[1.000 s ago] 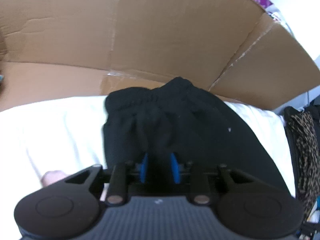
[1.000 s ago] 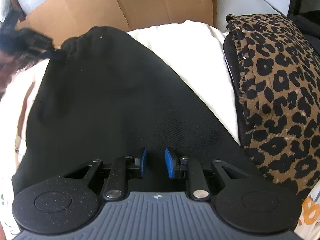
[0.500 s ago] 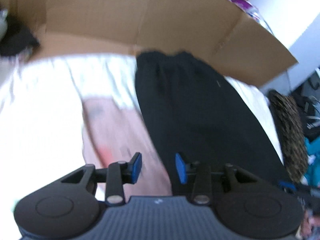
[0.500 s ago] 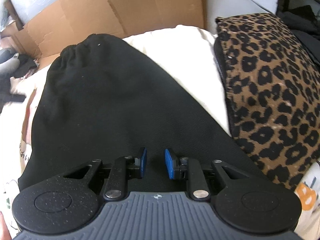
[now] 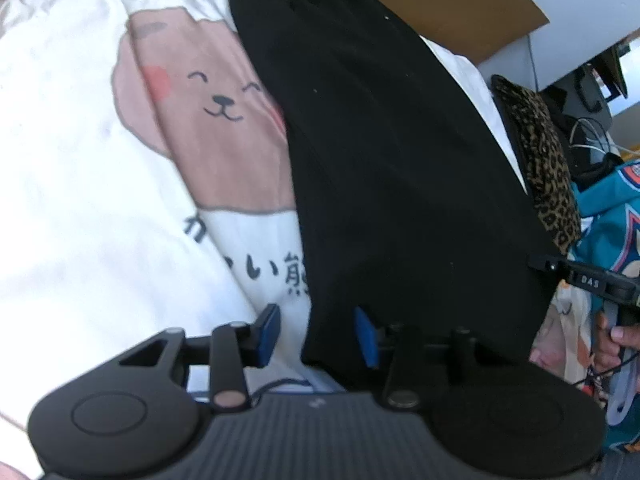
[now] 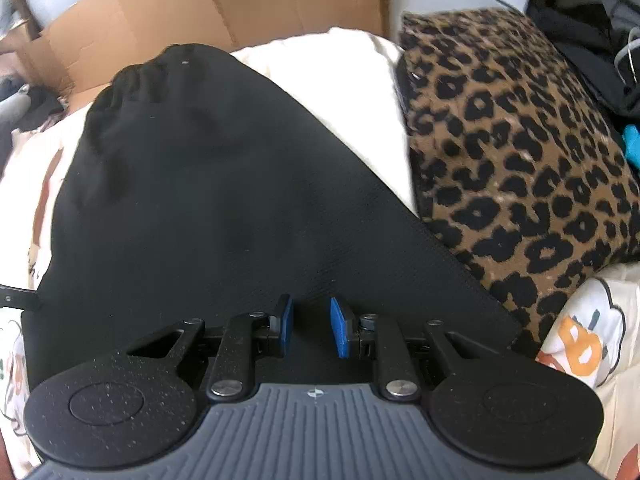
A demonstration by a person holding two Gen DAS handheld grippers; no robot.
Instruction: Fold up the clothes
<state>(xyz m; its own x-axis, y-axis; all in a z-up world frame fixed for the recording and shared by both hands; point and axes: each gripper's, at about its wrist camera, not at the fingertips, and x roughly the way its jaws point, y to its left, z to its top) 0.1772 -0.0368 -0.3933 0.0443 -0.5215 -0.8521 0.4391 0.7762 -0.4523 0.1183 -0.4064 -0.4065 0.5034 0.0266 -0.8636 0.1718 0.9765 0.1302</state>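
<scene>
A black garment (image 5: 392,152) with a gathered waistband at its far end lies flat on a white sheet with a pink bear print (image 5: 208,120). My left gripper (image 5: 316,332) is open over the garment's near left edge, one blue pad on each side of that edge, holding nothing. The garment also fills the right wrist view (image 6: 224,184). My right gripper (image 6: 311,326) hovers over its near end with the jaws a little apart; the cloth is not pinched between them. The right gripper and its hand also show in the left wrist view (image 5: 588,280).
A leopard-print cushion (image 6: 520,152) lies right of the garment. Cardboard (image 6: 224,4) stands behind the bed. A teal jersey (image 5: 616,216) and dark clutter lie at the far right. Printed bedding (image 6: 580,340) is at the near right.
My left gripper let go of the garment's bunched waistband, opened, and pulled back to the garment's near left edge. The garment now lies spread out flat. The right gripper barely moved.
</scene>
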